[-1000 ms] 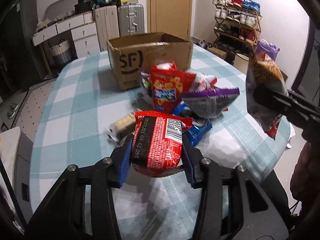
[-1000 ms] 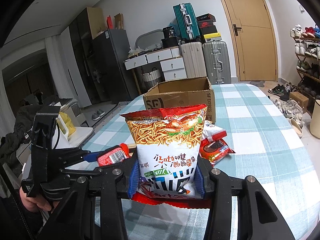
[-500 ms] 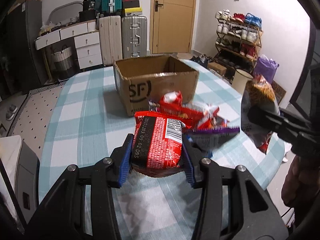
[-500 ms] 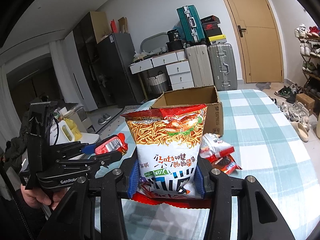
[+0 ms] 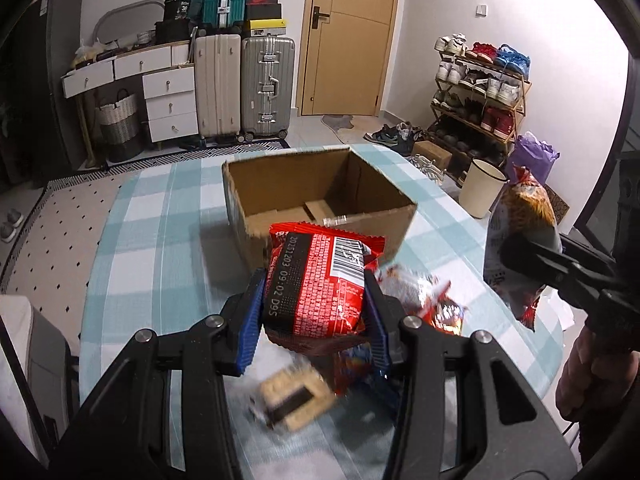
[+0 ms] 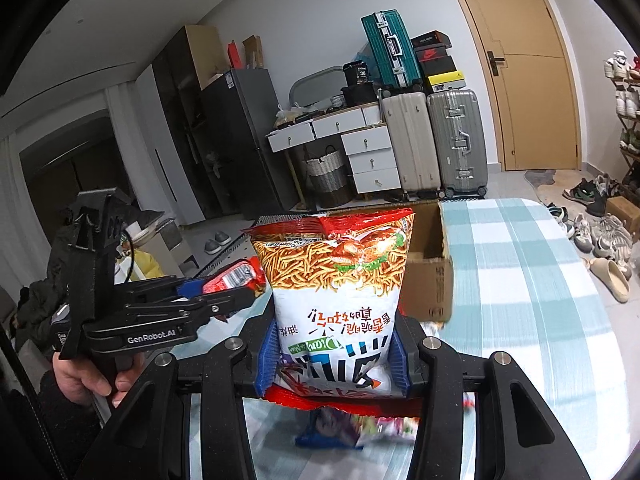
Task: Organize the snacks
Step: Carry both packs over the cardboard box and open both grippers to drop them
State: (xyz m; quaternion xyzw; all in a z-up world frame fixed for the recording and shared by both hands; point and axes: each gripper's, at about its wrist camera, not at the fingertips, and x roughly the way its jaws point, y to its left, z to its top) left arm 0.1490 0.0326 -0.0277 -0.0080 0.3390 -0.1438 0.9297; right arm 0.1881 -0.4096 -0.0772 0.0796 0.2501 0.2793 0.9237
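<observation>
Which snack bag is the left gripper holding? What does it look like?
Find the open cardboard box on the checked table. Just in front of it, the left gripper pinches a red snack bag. Unlike the right gripper's tall noodle bag, it shows a white barcode and a black date strip.

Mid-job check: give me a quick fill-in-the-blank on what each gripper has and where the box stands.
1. The left gripper is shut on a ____ snack packet.
2. The right gripper holds the noodle snack bag with its printed text ____.
3. The cardboard box on the checked table is ____ at the top.

Missing words: red; upside down; open
</observation>
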